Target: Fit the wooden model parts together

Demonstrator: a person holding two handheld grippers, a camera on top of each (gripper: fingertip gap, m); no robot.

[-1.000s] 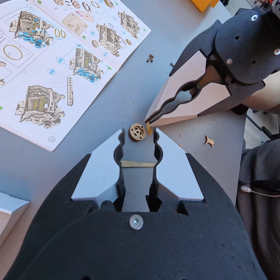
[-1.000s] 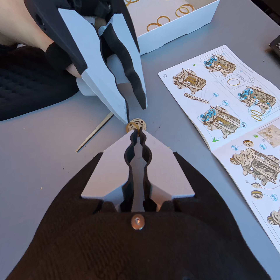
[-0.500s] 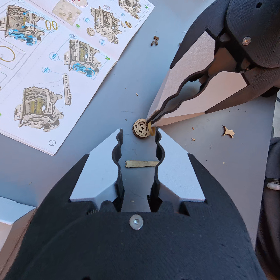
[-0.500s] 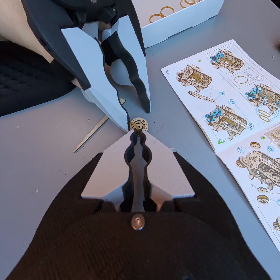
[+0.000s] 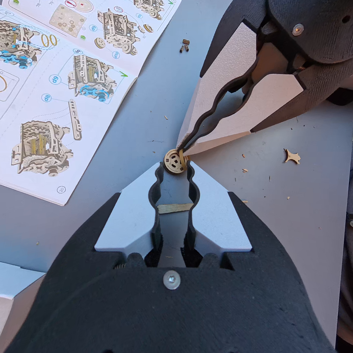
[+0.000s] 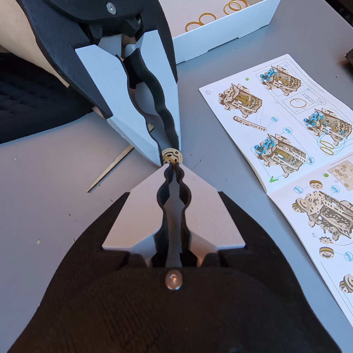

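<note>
Lying flat on the grey tabletop (image 5: pixel 122 133), the small round wooden wheel with cut-out slots (image 5: pixel 172 162) sits between the tips of both grippers. A thin yellow rubber band (image 5: pixel 181 158) is draped across the wheel's right part in the left wrist view, and its near end is pinched in the right gripper (image 6: pixel 172 165), whose black-lined white fingers are closed almost together on it. The left gripper (image 5: pixel 174 164) has its fingers narrowed around the wheel, one tip at each side of the rim; whether they press on it I cannot tell. In the right wrist view the left gripper (image 6: pixel 169 155) comes down from the upper left, its tips straddling the same wheel (image 6: pixel 172 157).

Just behind the wheel, between the left gripper's fingers, lies a flat pale wooden stick (image 5: pixel 174 207). Small wood chips and a star-shaped wooden offcut (image 5: pixel 291 156) are scattered to the right. An open white instruction booklet with drawings of the wooden model (image 5: pixel 57 95) lies to the left of the wheel. Farther off, a white cardboard tray (image 6: pixel 219 38) holds more yellow rubber bands (image 6: pixel 206 21).
</note>
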